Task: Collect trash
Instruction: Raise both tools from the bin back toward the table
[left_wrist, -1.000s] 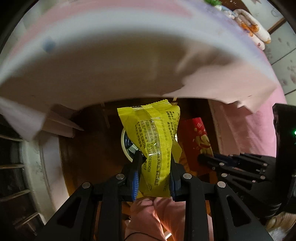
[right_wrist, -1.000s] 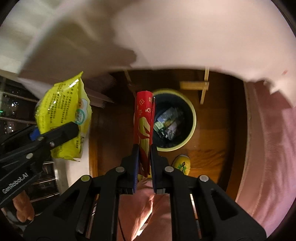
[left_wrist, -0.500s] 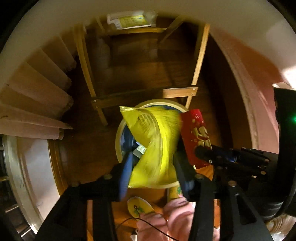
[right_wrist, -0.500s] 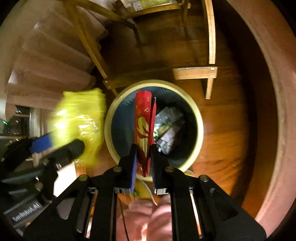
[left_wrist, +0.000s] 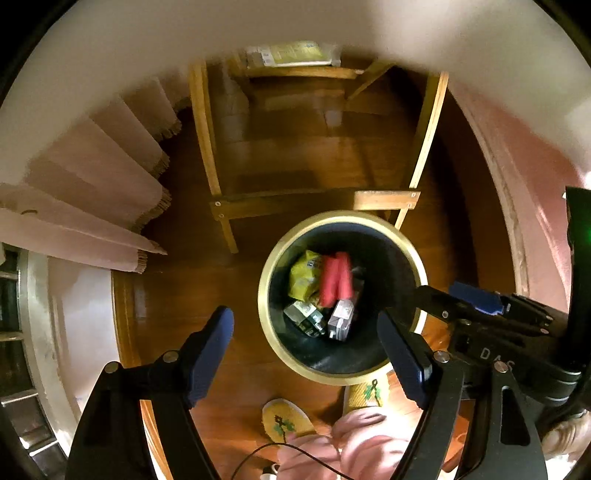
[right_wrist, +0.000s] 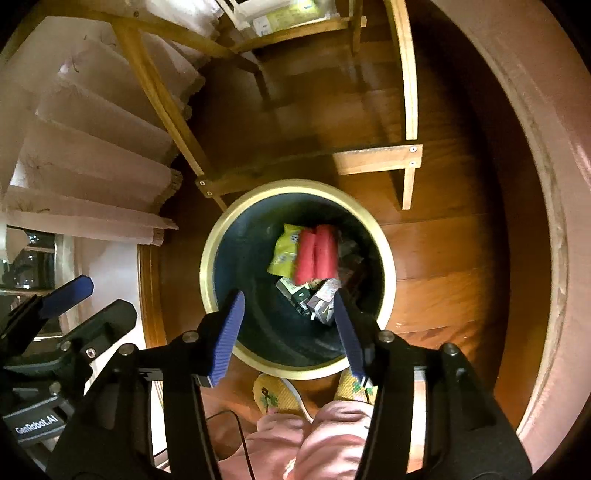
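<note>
Wooden floor under a table frames the round trash bin (right_wrist: 297, 278). Half a second ago each claw pinched a wrapper; now the left gripper (left_wrist: 306, 354) and right gripper (right_wrist: 290, 332) hang spread and empty above the bin, and the yellow snack packet (right_wrist: 282, 254) and red packet (right_wrist: 316, 258) lie inside, below the fingers.

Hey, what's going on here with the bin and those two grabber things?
A person is collecting trash with a handheld tool in each hand. Both the left tool and the right tool hang open and empty above the round bin on the wooden floor. A yellow wrapper and a red packet are inside it, on top of other litter.
</note>
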